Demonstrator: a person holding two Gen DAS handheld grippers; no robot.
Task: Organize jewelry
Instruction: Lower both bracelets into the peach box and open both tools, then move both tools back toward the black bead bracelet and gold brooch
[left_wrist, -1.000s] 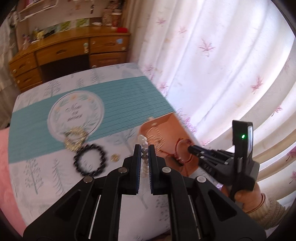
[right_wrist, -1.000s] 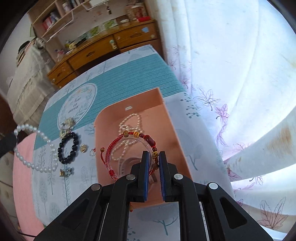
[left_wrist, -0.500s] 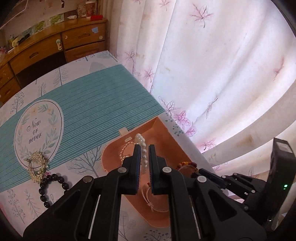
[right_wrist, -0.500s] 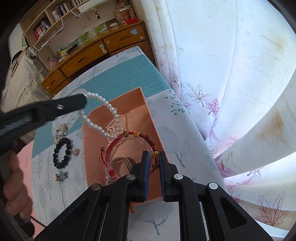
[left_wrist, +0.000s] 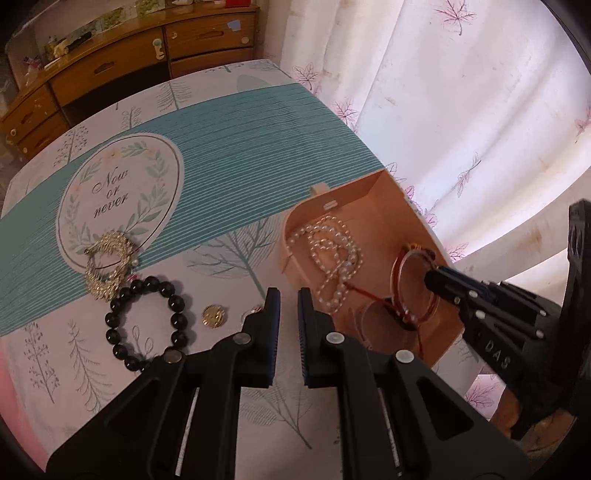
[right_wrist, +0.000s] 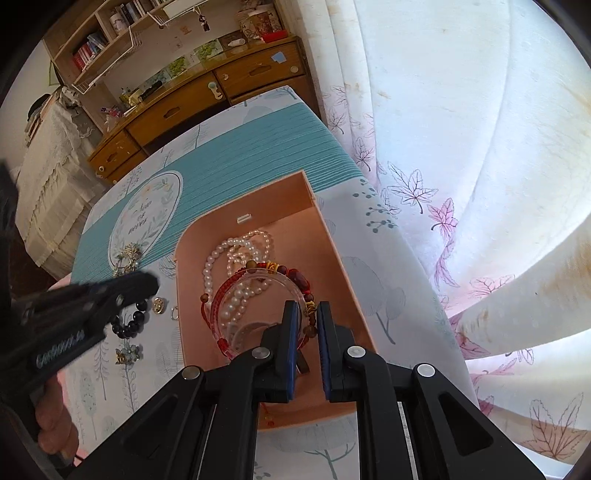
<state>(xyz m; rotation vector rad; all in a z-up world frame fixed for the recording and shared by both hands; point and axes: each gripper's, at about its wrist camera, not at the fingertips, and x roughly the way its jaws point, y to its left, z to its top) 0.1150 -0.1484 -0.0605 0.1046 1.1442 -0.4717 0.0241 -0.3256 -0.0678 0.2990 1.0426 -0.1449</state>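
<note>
Peach-coloured card makes up the open box (right_wrist: 334, 254) at the window side of the bench (left_wrist: 236, 155), and it already holds a good share of the jewelry. A pearl necklace (left_wrist: 332, 254) lies heaped against its far wall, and a clear bangle (right_wrist: 255, 306) with a red cord bracelet (right_wrist: 291, 275) looped around it sits toward the near end.

The right tongs (right_wrist: 306, 325) are pressed nearly together on the near rim of that bangle and cord; they appear to be pinching it inside the box, though whether it rests on the floor of the box I cannot tell. The left tongs (left_wrist: 287, 306) are drawn together with nothing between them, hanging over the bench just outside the box's left wall.

Left on the cloth, well apart from the box, are a black bead bracelet (left_wrist: 147, 325), a gold leaf-shaped piece (left_wrist: 109, 264) on the round "Now or never" print (left_wrist: 118, 199), and a small gold charm (left_wrist: 213, 316). Just beside the box wall lies a small silver ring-like item (right_wrist: 175, 313), too small to name surely. The right view also shows a little cluster of pale stones (right_wrist: 127, 353) nearer the person's hand (right_wrist: 55, 424).

By my reading the job is roughly half done: three pieces in, four or five still out. The left tongs seem placed to take the charm or the black beads next.
</note>
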